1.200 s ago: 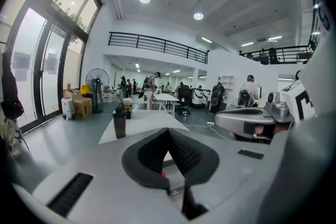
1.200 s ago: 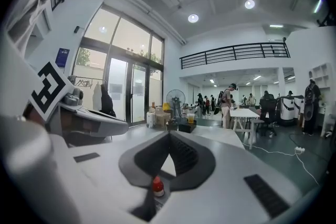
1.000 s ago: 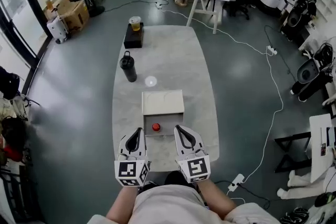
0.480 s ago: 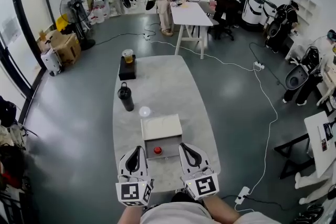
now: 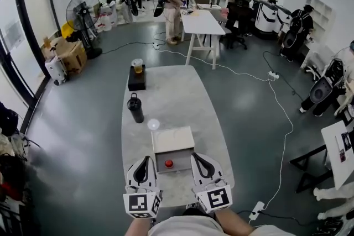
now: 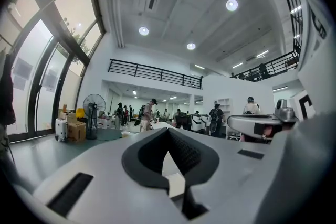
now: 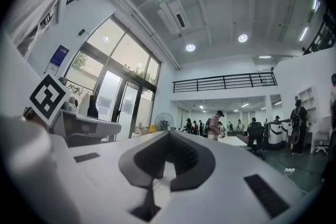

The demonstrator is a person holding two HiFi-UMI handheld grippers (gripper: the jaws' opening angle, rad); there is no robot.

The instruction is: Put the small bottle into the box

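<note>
Small bottle (image 5: 168,163): one, red cap, inside single box (image 5: 172,140). Two: left tool (image 5: 145,160), right tool (image 5: 195,157), jaws together, empty.

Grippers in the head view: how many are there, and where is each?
2. The left gripper is by the box's left side, the right gripper by its right side, both at the table's near end. Both are shut and empty. None seems hidden.

No words, brands or numbers can be read anywhere. The left gripper (image 5: 145,158) and the right gripper (image 5: 195,156) each bear only black-and-white square markers (image 5: 138,202), patterns rather than letters. A blue sign (image 7: 59,55) on the far left wall is too small to read.
</note>
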